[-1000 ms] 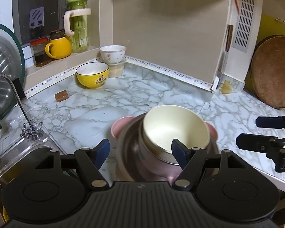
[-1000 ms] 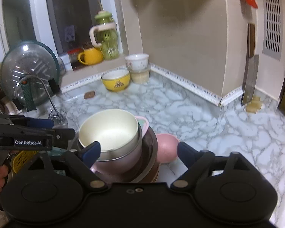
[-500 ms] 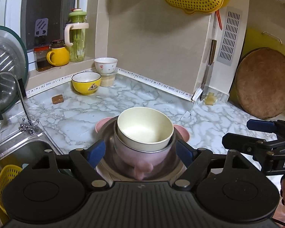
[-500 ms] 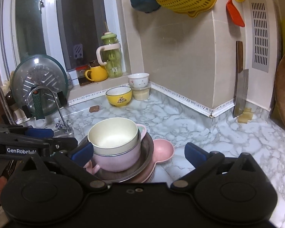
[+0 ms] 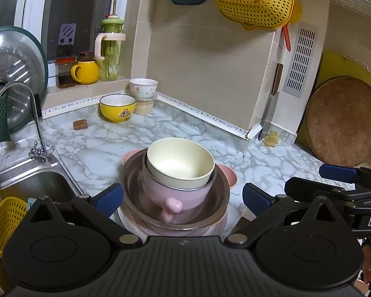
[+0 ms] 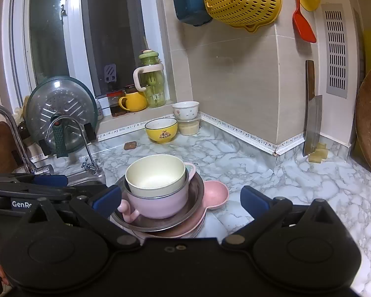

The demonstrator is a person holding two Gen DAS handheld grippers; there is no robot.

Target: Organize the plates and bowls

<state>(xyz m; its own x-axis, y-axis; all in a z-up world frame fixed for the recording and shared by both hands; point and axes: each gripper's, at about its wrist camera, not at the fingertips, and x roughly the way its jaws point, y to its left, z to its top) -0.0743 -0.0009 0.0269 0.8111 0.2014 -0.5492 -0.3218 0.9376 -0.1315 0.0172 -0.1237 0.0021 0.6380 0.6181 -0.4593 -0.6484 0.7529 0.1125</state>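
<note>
Sitting nested near the worktop (image 5: 106,148) front edge, right of the sink (image 5: 32,185): cream bowl (image 5: 179,159) in pink cup (image 5: 170,193), in steel bowl (image 5: 210,208), on pink plate (image 6: 214,194). Risking a tipped stack, the cream bowl leaning and a returning finger possibly clipping the rim. Left gripper (image 5: 183,196) gaping wide, holding nothing, just finishing opening. Right gripper (image 6: 180,198) likewise spread and empty. Both now drawn back, with the stack looking smaller and more wall showing.

Left tool (image 5: 183,198) with jaws just opened wide, nothing gripped, cream bowl (image 5: 180,163) nested in pink cup (image 5: 175,193), steel bowl (image 5: 220,198), marble desk (image 5: 91,148)
</note>
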